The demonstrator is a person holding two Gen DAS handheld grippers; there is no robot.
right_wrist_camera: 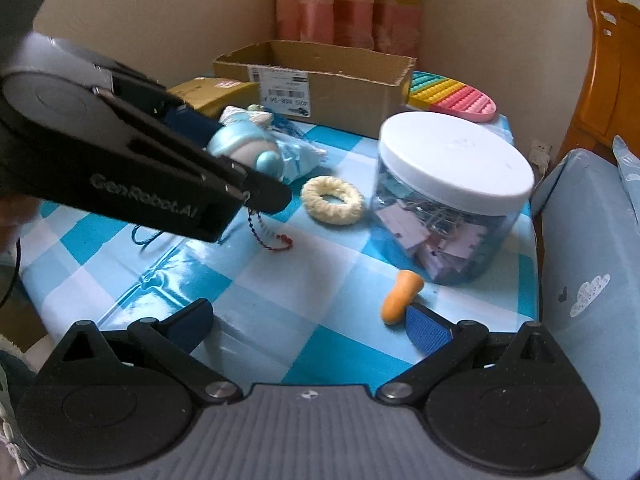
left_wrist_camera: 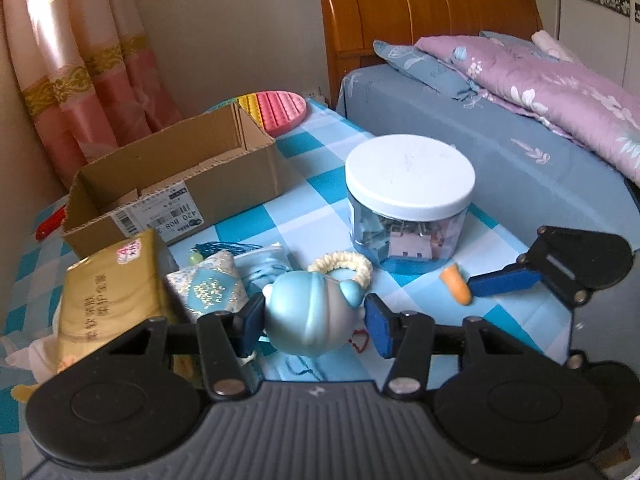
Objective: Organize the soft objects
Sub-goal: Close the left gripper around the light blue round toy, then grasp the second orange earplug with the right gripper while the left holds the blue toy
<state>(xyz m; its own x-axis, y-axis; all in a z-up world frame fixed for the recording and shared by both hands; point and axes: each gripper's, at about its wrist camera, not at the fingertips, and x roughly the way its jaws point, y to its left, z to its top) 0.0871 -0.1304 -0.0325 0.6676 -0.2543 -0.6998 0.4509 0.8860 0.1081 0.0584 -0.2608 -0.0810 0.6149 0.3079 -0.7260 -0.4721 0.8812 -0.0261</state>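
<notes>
**Blue toy between the left jaws, box waiting behind**

A bedroom: pink curtains in the corner, a wooden headboard, a made bed beside a small table [left_wrist_camera: 320, 216] under a blue-and-white checked cloth.

From the left wrist, the left gripper [left_wrist_camera: 314, 326] sits low over the near edge of the table with a round blue toy [left_wrist_camera: 310, 316] between its jaws. The pads look to be meeting the toy's sides, so I take it as a grip, though a light one; the toy looks soft enough to give. It seems chosen first because it lies nearest and clear of the clutter. To its left lie a gold packet [left_wrist_camera: 112, 292] and a small sachet [left_wrist_camera: 208, 288]; just behind it is a cream scrunchie [left_wrist_camera: 344, 266]. The open cardboard box [left_wrist_camera: 172, 184] stands further back on the left, the likely place for the soft things. A lidded jar [left_wrist_camera: 408, 200] of clips stands to the right, hard goods kept apart.

From the right wrist, the right gripper [right_wrist_camera: 308, 322] hovers with jaws wide and nothing between them. An orange earplug [right_wrist_camera: 400, 296] lies touching its right pad, probably its next pick. The left gripper crosses the upper left, its tips around the toy [right_wrist_camera: 244, 148], and the box [right_wrist_camera: 320, 84] sits behind. A rainbow pop mat [right_wrist_camera: 452, 98] lies beside the box.
</notes>
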